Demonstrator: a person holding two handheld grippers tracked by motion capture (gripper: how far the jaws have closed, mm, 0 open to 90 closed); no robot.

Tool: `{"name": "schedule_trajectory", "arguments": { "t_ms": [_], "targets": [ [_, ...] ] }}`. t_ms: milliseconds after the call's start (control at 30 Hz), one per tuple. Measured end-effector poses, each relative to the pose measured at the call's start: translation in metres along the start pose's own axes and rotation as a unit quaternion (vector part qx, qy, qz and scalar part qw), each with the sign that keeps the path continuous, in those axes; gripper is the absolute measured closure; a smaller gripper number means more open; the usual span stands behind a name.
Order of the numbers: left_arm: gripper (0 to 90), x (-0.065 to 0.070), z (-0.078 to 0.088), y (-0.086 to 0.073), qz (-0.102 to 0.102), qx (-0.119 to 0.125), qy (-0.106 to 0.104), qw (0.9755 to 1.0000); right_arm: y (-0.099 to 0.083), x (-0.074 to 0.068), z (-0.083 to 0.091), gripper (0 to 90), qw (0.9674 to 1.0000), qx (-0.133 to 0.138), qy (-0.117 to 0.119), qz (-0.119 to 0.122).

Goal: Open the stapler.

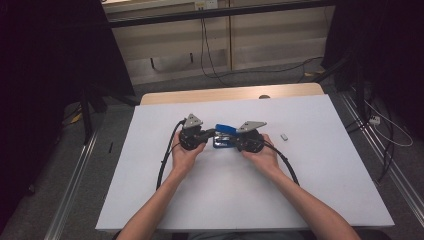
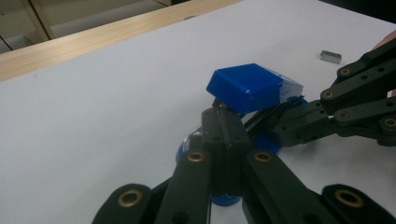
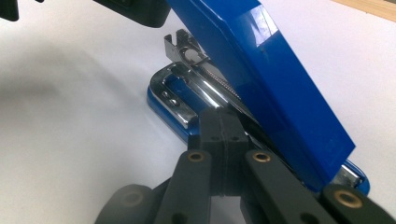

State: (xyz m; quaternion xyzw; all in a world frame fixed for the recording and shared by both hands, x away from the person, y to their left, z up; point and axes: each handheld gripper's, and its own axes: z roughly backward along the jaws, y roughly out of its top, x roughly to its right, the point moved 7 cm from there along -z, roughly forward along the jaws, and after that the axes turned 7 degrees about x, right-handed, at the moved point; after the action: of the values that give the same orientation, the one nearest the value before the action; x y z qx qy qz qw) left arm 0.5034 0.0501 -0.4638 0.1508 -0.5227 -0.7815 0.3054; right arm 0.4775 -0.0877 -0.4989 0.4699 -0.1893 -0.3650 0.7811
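Place: probably a lab or test room, though the edges are dim.
Table: a white-topped table (image 1: 310,190) on grey floor.
Surroundings: black curtains (image 1: 45,75), metal floor rails (image 1: 75,185), loose cables (image 1: 215,70) along a pale wall.

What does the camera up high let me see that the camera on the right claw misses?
The high view alone takes in the person's two hands, left and right, a small grey block lying apart on the white table, and the floor beyond. The right gripper view alone gives the close detail: the stapler's blue top raised, its chrome staple channel bared, and the right claw shut beside it. Both share the blue stapler, the white table and both claws.
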Motion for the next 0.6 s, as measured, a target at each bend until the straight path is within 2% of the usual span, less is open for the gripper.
{"name": "schedule_trajectory", "arguments": {
  "t_ms": [300, 600],
  "targets": [
    [90.0, 0.000, 0.000, 0.002, -0.001, 0.003, 0.001, 1.0000, 0.002, -0.002, 0.000, 90.0, 1.0000, 0.004, -0.001, -0.001],
    [90.0, 0.001, 0.000, 0.004, -0.002, 0.005, -0.001, 1.0000, 0.018, -0.014, 0.003, 90.0, 0.9993, 0.035, -0.001, 0.013]
  ]
}}
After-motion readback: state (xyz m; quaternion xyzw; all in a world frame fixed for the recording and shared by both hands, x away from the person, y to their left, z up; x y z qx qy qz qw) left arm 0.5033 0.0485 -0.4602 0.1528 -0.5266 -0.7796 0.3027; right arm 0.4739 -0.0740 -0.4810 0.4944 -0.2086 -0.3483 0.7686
